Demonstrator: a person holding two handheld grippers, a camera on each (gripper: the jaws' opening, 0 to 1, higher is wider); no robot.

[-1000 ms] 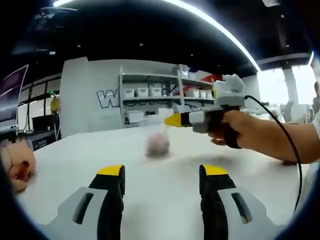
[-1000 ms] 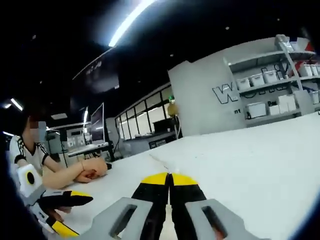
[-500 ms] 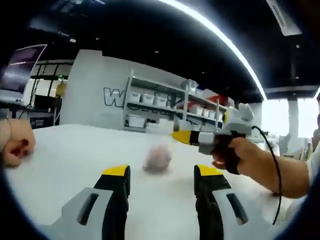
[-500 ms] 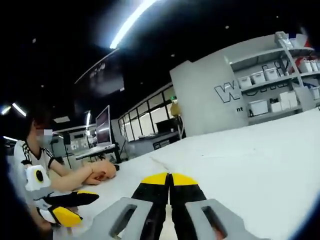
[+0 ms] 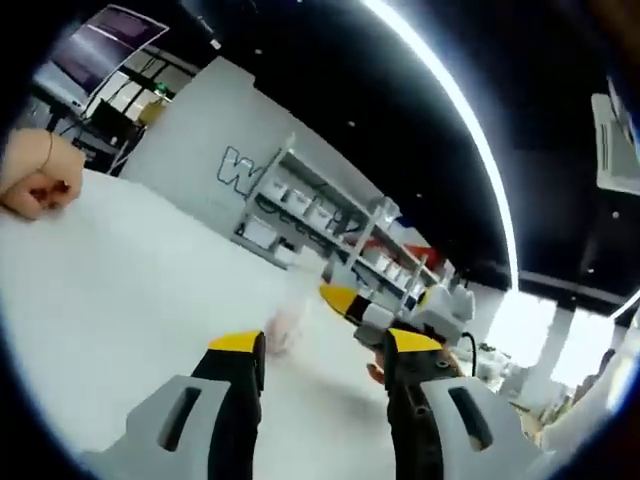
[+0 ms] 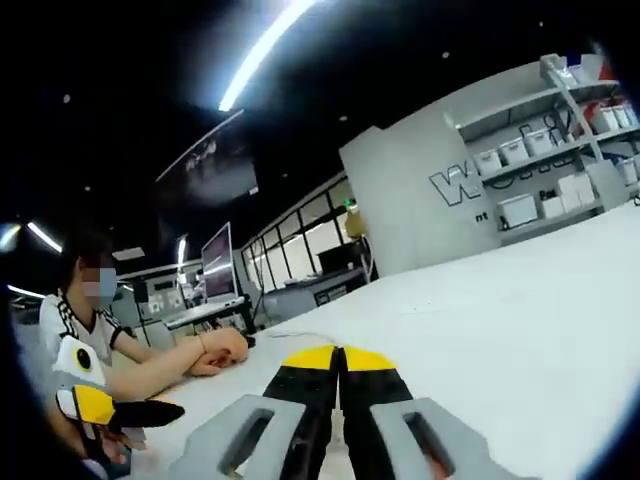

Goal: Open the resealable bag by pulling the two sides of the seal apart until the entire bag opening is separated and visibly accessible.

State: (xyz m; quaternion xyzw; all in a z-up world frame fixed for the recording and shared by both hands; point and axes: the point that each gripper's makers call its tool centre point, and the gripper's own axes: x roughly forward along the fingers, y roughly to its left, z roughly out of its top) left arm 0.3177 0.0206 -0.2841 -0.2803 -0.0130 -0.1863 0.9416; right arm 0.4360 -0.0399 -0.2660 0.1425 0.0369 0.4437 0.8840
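Two grippers, one bag, one table. Left gripper (image 5: 318, 352): jaws apart, nothing between, yellow tips aimed at bag. Right gripper (image 6: 340, 358): jaws pressed together; in left gripper view its yellow tip (image 5: 340, 298) sits at the bag's top edge, prob. pinching one side of the seal, but blur stops me confirming a grip. Bag (image 5: 288, 318): small, clear, pinkish contents, blurred; over the table (image 5: 110, 280) mid-area, well in from the near edge; lifted or resting, can't tell. Seal state: too blurred to read; looks not yet parted. Other items: a person's hands (image 5: 35, 178) resting at the far-left table edge; same person seated, arms on table (image 6: 165, 362) in right gripper view; shelving w/ white bins (image 5: 300, 215) behind. Change vs. a second ago: left gripper view has rolled and swung, horizon now tilted, bag and right gripper nearer the left jaws, so the left gripper is closing in. Right gripper view nearly unchanged, so that hand is holding station. Meaning: approach step, opening not begun. Next need: left jaws onto the free side of the seal, opp. the right tip, then pull apart along the full mouth.
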